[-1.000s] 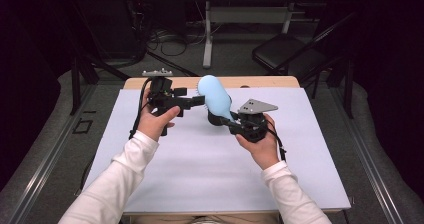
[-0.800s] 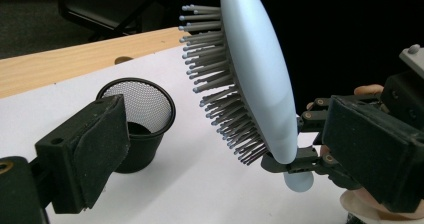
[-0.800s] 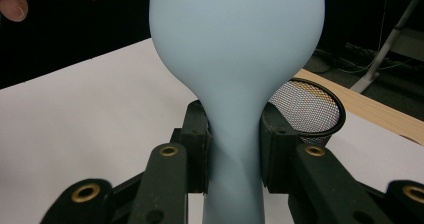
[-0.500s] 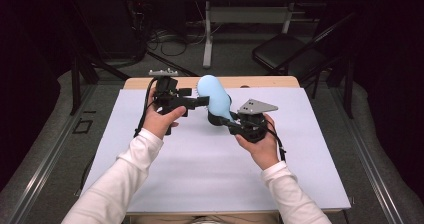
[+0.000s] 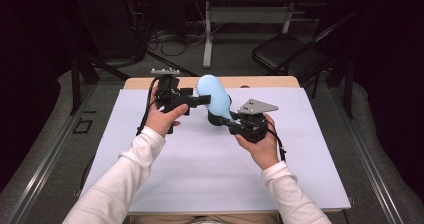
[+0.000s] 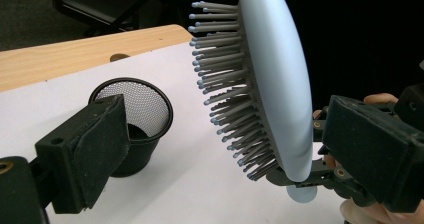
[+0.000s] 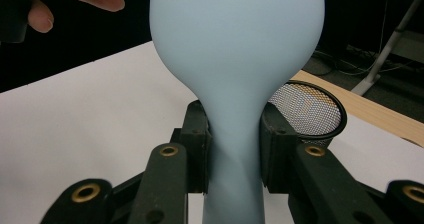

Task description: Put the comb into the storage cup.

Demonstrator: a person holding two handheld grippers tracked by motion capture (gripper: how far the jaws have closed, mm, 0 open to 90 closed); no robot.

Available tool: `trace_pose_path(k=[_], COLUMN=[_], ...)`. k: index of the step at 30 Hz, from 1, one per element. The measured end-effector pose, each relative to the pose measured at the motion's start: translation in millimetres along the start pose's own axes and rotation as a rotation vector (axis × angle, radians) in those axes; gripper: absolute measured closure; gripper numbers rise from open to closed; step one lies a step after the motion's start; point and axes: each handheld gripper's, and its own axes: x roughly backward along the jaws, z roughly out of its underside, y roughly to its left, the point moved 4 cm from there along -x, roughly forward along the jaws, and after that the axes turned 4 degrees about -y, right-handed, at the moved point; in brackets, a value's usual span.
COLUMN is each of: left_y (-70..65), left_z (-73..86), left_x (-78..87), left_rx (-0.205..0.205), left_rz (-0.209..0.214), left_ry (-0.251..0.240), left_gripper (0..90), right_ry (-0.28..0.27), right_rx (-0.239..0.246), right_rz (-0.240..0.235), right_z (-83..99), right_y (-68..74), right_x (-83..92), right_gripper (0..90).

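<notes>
Pale blue hairbrush stands raised above the table, its handle clamped in the right gripper. Left gripper sits with jaws apart around the brush head, near a mesh cup.

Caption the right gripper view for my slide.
Right gripper clamps a pale blue hairbrush by its handle, mesh cup behind.
</notes>
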Motion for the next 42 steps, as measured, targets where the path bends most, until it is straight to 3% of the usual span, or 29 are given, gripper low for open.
trace_pose_path(k=[42], left_y=[-8.8], left_z=[-2.0], left_x=[-22.0], left_rx=[0.040], left_rz=[0.051], left_ry=[0.026], left_gripper=[7.6], right_ry=[-0.003], right_rx=[0.012], right_rz=[-0.013], right_z=[-0.4], right_y=[6.1], right_x=[-1.6], right_gripper=[69.5])
